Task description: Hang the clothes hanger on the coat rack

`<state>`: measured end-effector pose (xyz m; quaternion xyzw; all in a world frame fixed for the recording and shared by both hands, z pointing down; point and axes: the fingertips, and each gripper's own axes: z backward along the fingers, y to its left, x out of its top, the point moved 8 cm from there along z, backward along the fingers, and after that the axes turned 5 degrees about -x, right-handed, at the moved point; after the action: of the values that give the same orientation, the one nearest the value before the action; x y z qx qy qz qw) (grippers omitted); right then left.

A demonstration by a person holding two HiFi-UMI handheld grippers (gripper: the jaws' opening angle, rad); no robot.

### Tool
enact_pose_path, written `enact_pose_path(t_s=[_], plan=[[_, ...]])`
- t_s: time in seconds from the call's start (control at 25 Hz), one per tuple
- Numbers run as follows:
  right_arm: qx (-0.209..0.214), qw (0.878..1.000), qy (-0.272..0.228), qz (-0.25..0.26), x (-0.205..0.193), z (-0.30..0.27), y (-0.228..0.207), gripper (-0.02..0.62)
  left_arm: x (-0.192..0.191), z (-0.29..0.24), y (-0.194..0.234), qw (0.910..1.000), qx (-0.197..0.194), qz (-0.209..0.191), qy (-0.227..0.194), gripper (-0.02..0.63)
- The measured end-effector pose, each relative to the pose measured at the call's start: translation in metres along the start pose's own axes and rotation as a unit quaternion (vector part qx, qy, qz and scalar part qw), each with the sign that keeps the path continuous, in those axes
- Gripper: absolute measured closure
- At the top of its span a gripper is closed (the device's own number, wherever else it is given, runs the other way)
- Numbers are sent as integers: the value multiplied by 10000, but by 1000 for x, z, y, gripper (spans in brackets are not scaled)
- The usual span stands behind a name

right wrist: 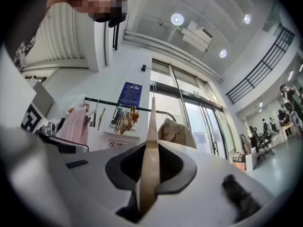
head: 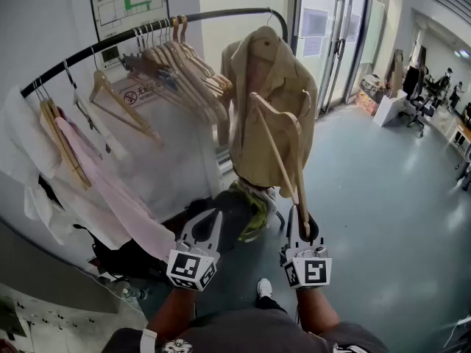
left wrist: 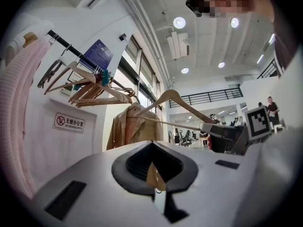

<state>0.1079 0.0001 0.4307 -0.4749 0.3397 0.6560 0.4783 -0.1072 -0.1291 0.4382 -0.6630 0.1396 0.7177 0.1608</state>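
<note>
My right gripper (head: 302, 225) (right wrist: 150, 170) is shut on one end of a bare wooden clothes hanger (head: 276, 149) (right wrist: 151, 136). The hanger stands upright in front of a beige jacket (head: 257, 72), and its hook is lost against that jacket in the head view. The jacket hangs at the right end of the black coat rack rail (head: 206, 17) (right wrist: 109, 103). In the left gripper view the hanger (left wrist: 175, 98) shows with its metal hook uppermost, below and to the right of the rail (left wrist: 61, 40). My left gripper (head: 204, 228) (left wrist: 154, 169) is level beside the right one, shut with nothing in it.
A bunch of bare wooden hangers (head: 184, 65) fills the middle of the rail. A pink garment (head: 110, 190) and white clothes (head: 22, 145) hang at its left. A green cloth (head: 254, 204) lies on the floor under the jacket. Glass doors (head: 338, 35) stand behind, office chairs (head: 416, 109) far right.
</note>
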Motion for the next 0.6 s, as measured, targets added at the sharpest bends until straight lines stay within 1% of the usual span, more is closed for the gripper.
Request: enact_pose_path(t_s=[0.2,0.4,0.6], plan=[[282,9995,146,-52,-11,-37,-14,551,0,-31,6,9995,310,47,39,606],[791,9966,113,-175,-25,-82,-28,551,-1,-51,14,9964,836,84,57,606],[1205,9923,54,-290,-32,-126,-35,549,0,-60,23,9897,1427,101,43,606]])
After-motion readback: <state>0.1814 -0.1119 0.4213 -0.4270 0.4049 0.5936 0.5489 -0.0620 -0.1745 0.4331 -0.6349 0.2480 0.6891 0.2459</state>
